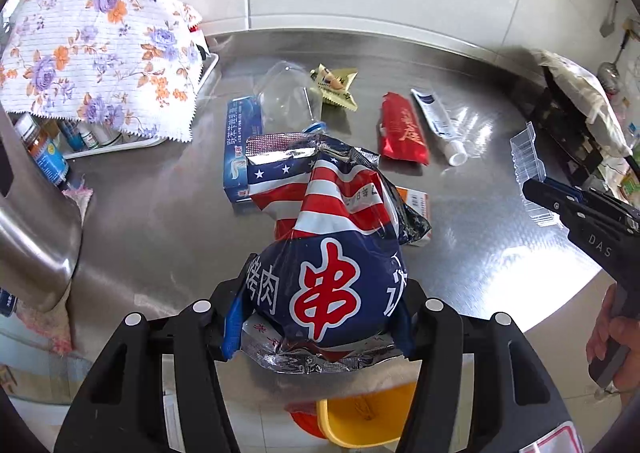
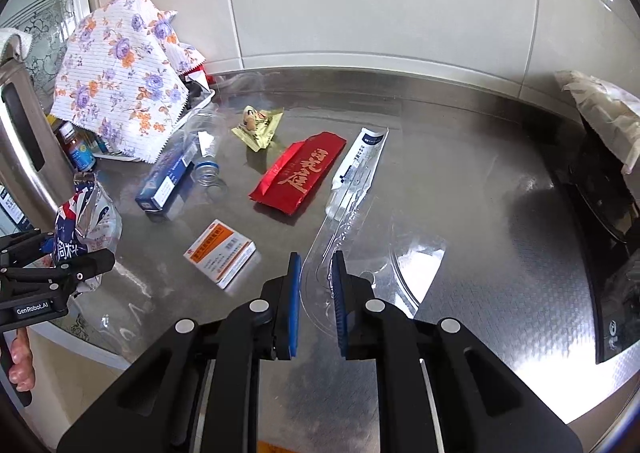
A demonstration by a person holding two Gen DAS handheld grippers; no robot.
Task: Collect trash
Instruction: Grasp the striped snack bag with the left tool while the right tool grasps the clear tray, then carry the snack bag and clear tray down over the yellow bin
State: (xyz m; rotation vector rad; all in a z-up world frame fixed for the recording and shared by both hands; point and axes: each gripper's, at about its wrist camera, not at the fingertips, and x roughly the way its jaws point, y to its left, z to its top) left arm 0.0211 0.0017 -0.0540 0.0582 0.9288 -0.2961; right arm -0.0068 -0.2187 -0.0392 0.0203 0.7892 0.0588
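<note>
I have the crinkled foil snack bag printed with stars, stripes and a large red character [image 1: 320,253] pinched between the blue pads of my left hand-held gripper [image 1: 318,317], and it hangs clear above the brushed steel desk [image 1: 460,253]. My right hand-held gripper [image 2: 316,305] has its jaws nearly together on the edge of a clear, moulded plastic blister tray [image 2: 344,237], thin and glassy, which looks clamped between the pads.

I judge that I am in the carrying step, both pieces lifted and bound for a bin. A yellow plastic container [image 1: 360,417] shows below the snack bag at the desk's edge; it may be the bin, though I cannot tell. The next move calls for swinging each load over the bin and opening the jaws fully, since the light foil and film may cling to the pads.

More litter lies on the desk: a flat glossy red foil packet with gold script [image 2: 298,177], a squeezed white tube [image 2: 360,161], a crumpled gold wrapper [image 2: 258,125], a transparent plastic bottle on its side [image 2: 204,157], a long blue cardboard box [image 2: 168,181], and a small white and orange carton [image 2: 220,253]. At the far left, a floral waffle cloth [image 1: 100,37] drapes over a rack.
</note>
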